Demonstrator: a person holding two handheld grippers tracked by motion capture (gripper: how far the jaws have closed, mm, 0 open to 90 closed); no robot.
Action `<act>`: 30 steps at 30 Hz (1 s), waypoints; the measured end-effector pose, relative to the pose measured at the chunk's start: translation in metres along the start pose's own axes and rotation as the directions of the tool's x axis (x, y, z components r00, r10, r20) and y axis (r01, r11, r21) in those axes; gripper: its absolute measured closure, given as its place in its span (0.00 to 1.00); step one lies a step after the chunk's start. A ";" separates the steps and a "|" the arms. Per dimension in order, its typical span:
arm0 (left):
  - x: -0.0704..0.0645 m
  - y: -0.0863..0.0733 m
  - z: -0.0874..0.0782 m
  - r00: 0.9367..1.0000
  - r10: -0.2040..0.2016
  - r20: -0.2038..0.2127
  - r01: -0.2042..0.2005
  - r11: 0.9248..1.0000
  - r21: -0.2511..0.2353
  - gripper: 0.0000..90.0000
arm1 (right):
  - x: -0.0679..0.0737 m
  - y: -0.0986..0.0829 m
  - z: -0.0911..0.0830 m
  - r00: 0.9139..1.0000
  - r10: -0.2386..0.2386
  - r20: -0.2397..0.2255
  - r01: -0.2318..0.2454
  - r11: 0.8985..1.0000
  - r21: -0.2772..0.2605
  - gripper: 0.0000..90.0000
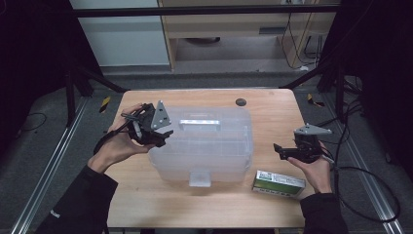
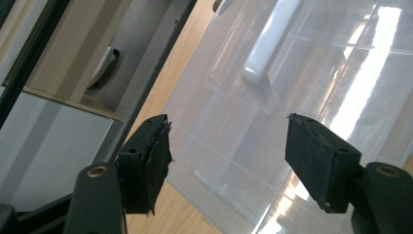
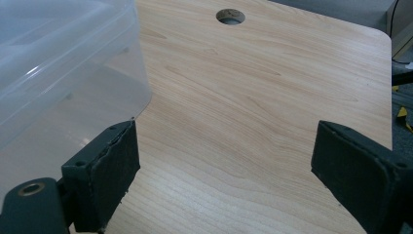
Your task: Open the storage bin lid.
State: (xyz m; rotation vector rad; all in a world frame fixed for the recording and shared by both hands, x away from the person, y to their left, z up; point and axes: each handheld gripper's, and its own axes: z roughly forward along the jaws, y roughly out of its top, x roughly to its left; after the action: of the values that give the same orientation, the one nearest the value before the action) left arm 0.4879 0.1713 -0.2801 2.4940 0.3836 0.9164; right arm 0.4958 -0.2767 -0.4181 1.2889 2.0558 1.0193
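While our left tongs (image 1: 163,136) and right tongs (image 1: 277,148) gape empty beside the plastic box (image 1: 204,146), the green carton (image 1: 278,183) near the tabletop's (image 1: 272,107) front right corner has unreadable print.

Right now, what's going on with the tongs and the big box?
Both tongs open: left tongs at clear lidded box, right tongs apart from it. Green carton beside the box.

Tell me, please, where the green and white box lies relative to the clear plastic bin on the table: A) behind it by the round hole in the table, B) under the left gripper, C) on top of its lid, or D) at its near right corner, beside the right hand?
D: in the high view the green and white box lies flat on the table just off the clear plastic bin at its near right corner, next to the right hand.
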 end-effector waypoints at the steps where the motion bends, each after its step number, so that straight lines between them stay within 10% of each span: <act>1: -0.001 0.003 0.001 1.000 0.010 -0.004 -0.010 1.000 0.003 0.36 | 0.000 0.000 0.001 1.000 -0.001 -0.001 0.001 1.000 0.003 0.12; 30: -0.017 0.033 0.022 0.983 0.185 -0.015 -0.184 0.981 0.065 0.41 | 0.000 -0.001 0.001 1.000 -0.009 -0.017 0.009 1.000 0.012 0.16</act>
State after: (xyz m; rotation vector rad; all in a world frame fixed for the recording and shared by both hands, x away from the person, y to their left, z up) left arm 0.4932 0.1291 -0.2877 2.6142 0.1926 1.0168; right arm 0.4957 -0.2767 -0.4195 1.2805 2.0813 1.0189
